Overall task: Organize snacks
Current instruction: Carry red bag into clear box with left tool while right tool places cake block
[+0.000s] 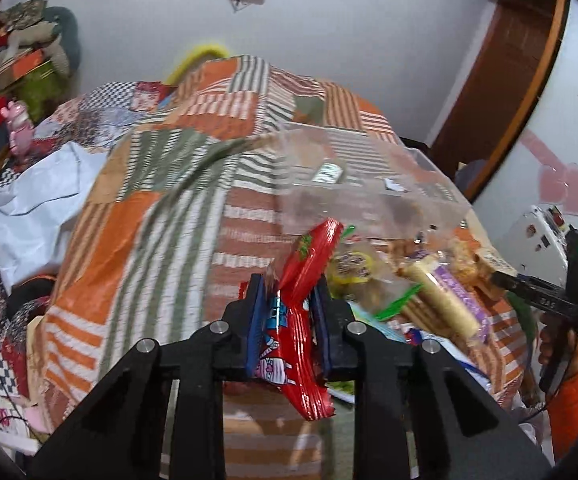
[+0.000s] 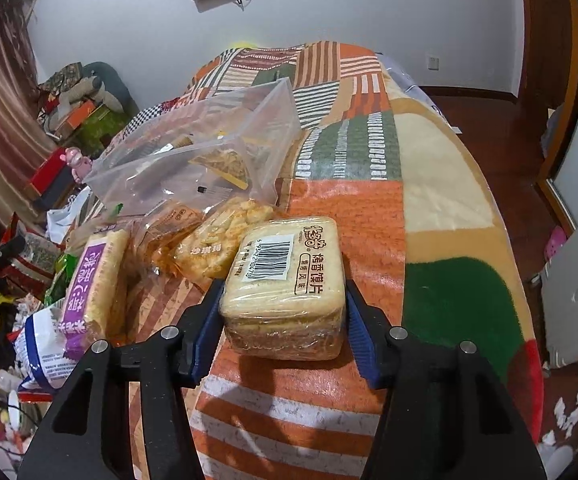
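Note:
My left gripper point(image 1: 289, 300) is shut on a red snack packet point(image 1: 301, 312) and holds it above the patchwork blanket point(image 1: 149, 240), just left of the snack pile. My right gripper point(image 2: 283, 312) is shut on a clear-wrapped pack of toasted bread slices point(image 2: 285, 280) with a barcode label, held just above the blanket point(image 2: 369, 208). A clear plastic box point(image 2: 193, 152) stands behind the pile; it also shows in the left wrist view point(image 1: 369, 188). A purple-labelled biscuit pack point(image 2: 97, 284) and clear bags of crackers point(image 2: 217, 244) lie in front of the box.
A blue-and-white bag point(image 2: 45, 352) lies at the blanket's left edge. Clutter, boxes and a pink toy point(image 1: 19, 128) sit at the left. A white cloth point(image 1: 37, 200) lies on the bed. The right hand-held gripper point(image 1: 549, 296) shows at the left view's right edge. A wooden floor point(image 2: 489, 140) is to the right.

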A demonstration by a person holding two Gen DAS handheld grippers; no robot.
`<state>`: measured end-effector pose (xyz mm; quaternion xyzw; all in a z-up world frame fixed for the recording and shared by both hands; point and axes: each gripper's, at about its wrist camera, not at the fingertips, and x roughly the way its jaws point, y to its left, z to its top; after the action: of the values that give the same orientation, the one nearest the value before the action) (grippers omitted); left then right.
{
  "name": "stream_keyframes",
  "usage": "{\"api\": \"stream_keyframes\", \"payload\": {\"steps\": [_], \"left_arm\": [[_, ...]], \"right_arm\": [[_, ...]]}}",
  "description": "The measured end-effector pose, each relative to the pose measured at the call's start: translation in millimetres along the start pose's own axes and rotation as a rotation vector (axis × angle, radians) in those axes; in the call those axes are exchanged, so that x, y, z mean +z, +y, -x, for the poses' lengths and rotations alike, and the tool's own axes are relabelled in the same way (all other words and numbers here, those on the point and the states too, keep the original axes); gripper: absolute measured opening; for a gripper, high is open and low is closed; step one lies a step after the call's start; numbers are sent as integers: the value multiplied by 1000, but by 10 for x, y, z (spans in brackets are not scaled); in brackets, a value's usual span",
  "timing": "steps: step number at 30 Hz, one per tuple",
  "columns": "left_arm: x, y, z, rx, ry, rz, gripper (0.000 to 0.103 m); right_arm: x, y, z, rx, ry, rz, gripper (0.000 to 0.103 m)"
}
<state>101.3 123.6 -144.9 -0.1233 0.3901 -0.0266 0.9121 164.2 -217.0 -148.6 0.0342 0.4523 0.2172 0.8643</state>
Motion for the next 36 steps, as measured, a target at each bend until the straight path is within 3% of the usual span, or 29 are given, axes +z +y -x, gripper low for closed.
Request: {"api": "stream_keyframes", "payload": {"steps": [7, 10, 14, 16, 19, 26, 36], "left_arm": [[17, 89, -156, 2, 32, 39, 23], [-31, 135, -220, 9, 62, 36, 30], [-163, 210, -378, 47, 108, 45, 50], [-215, 268, -421, 48, 107, 68, 54], [-239, 263, -418, 68, 89, 56, 53], [-155, 182, -294, 86, 42, 3, 31], [114, 57, -44, 60, -30, -13, 25]], "right_arm": [[-6, 22, -103, -20, 37, 26, 54], [7, 34, -133, -26, 45, 27, 55], [9, 19, -197, -24, 59, 13, 57], [4, 23, -211, -27, 58, 12, 57], [-4, 21, -205, -32, 48, 8, 54], [-19, -12, -132, -19, 5, -14, 52], [128, 34, 147, -9, -95, -7, 52]]}}
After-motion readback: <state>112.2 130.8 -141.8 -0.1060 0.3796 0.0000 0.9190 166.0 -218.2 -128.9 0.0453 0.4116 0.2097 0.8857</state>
